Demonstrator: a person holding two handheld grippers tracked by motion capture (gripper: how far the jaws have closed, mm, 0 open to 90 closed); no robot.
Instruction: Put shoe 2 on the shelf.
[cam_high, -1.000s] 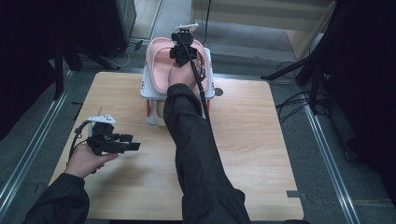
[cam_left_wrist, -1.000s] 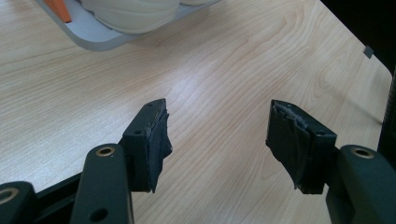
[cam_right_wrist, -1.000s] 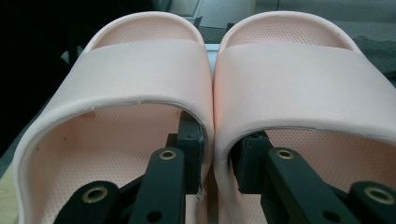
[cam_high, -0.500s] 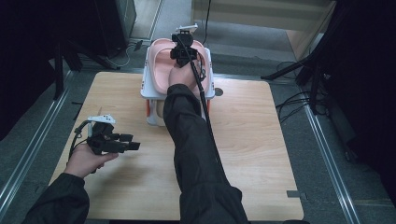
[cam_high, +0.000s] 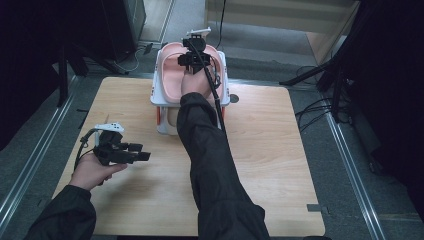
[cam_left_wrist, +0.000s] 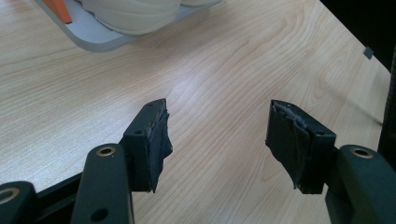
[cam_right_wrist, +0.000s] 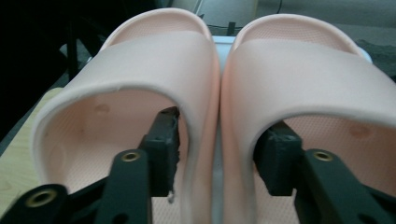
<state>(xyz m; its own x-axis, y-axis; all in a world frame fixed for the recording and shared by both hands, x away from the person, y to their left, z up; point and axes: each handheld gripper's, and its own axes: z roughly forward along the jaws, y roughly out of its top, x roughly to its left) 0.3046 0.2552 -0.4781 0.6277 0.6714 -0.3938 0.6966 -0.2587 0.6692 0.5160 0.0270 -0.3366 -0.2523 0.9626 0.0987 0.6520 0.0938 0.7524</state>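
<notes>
- My right gripper (cam_right_wrist: 217, 140) is reached out to the far edge of the table (cam_high: 260, 150), at the pair of pink slippers (cam_high: 172, 75) on top of the white rack (cam_high: 159, 97).
- Right gripper view: one jaw sits inside the left slipper (cam_right_wrist: 140, 70), the other inside the right slipper (cam_right_wrist: 317, 70); the two adjoining inner side walls stand between the jaws.
- The jaws look pressed to those walls, so I read this as clamped on both slippers together; true contact is hard to judge from this angle.
- The slippers lie side by side, touching, toes pointing away from me.
- My left gripper (cam_left_wrist: 217, 140) hovers low over bare wood at the table's near left, jaws spread wide, nothing between them.
</notes>
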